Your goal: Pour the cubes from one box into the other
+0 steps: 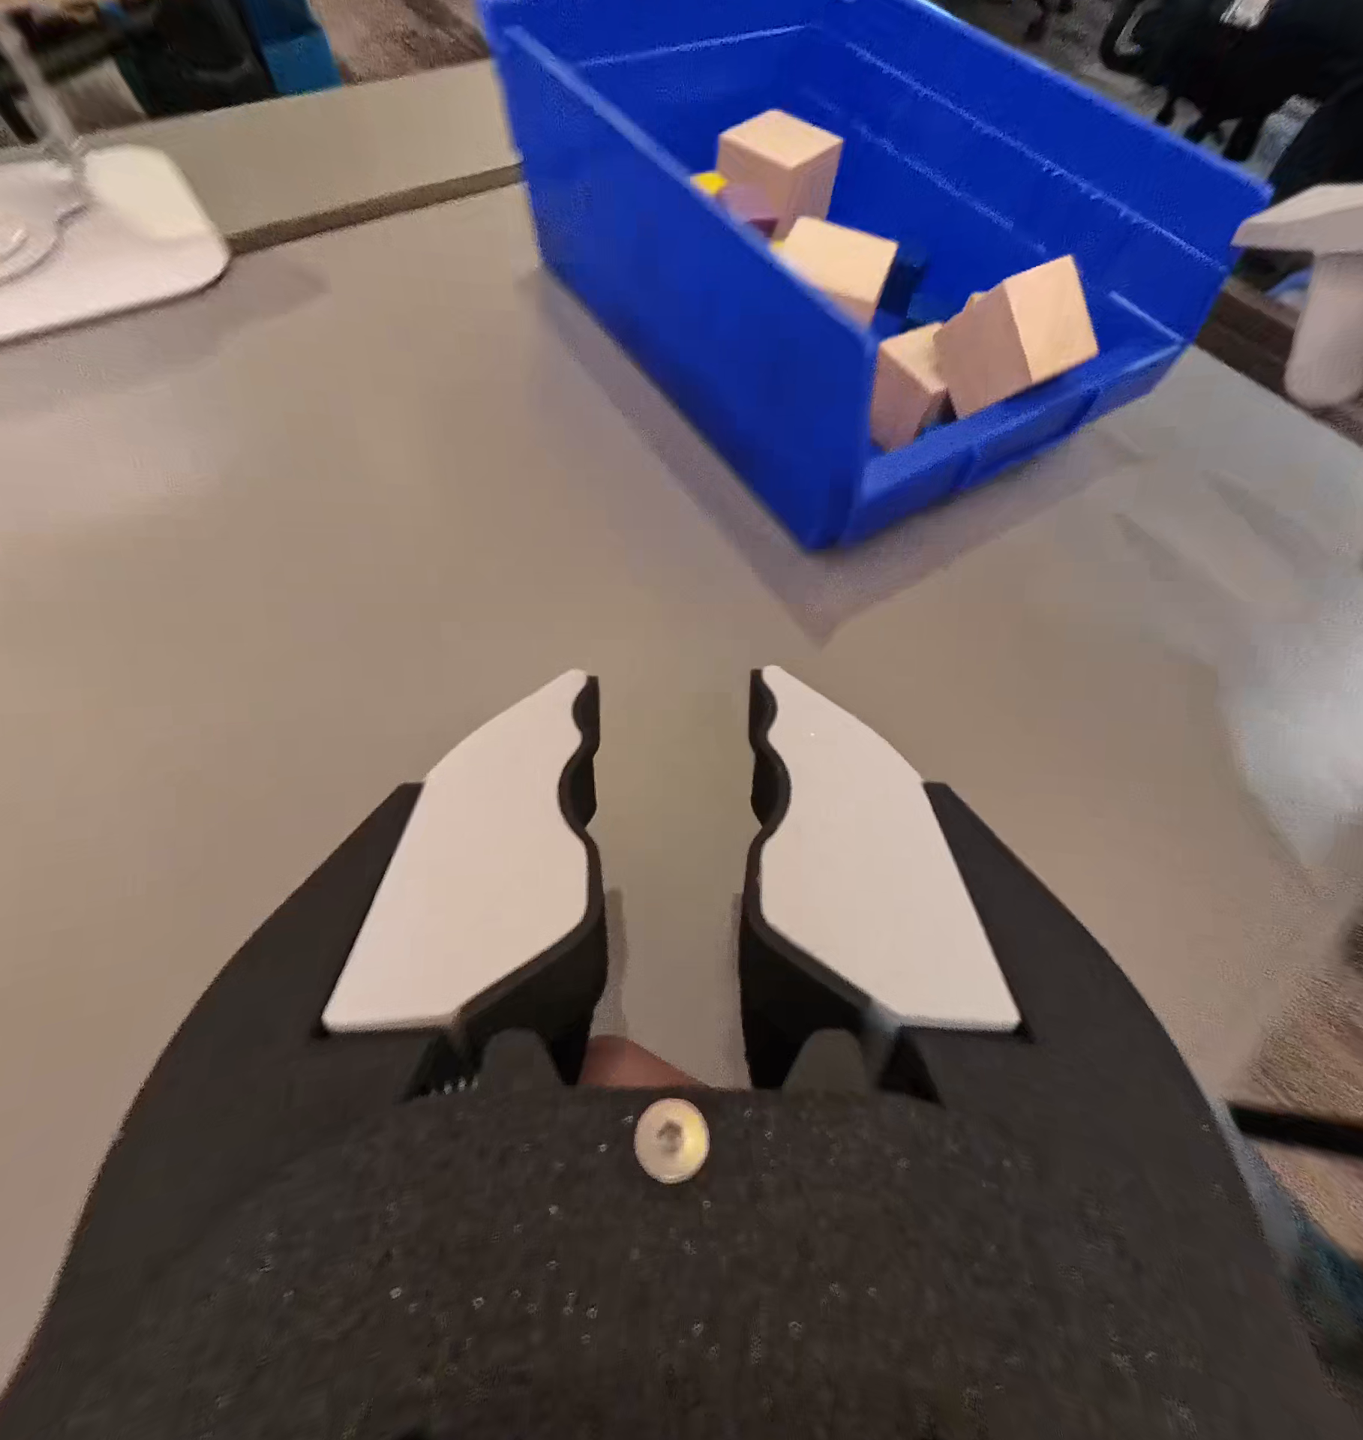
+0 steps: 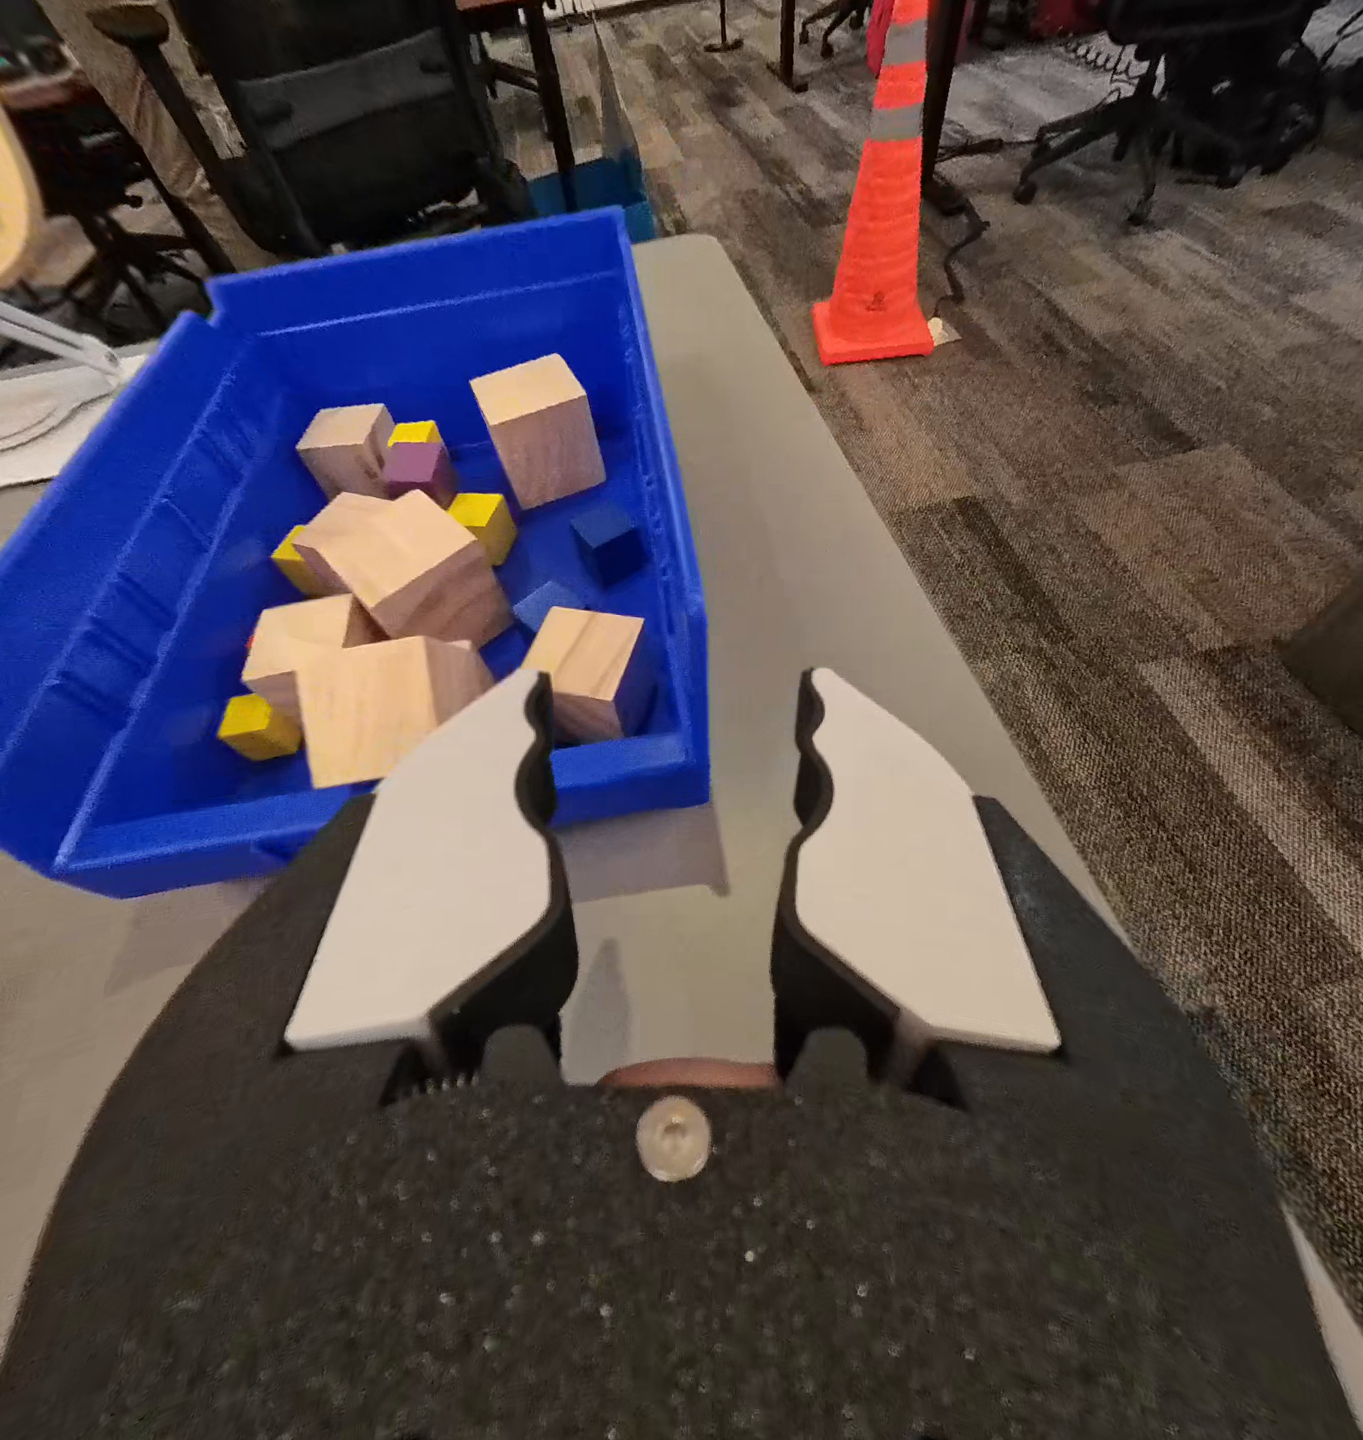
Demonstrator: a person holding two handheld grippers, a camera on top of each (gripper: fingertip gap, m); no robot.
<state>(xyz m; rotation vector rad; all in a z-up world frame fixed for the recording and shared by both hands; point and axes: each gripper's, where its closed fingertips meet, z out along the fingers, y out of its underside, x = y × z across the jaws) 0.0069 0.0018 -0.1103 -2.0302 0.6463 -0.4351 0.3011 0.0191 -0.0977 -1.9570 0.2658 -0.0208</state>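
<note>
- My left gripper hovers over the grey table, jaws slightly apart, holding nothing.
- My right gripper is wider open, also empty.
- The blue box sits near the table's right edge, holding wooden and coloured cubes.

We saw an orange traffic cone standing on the striped carpet far right, dark office chairs beyond it, and a white stand base on the grey table far left.
</note>
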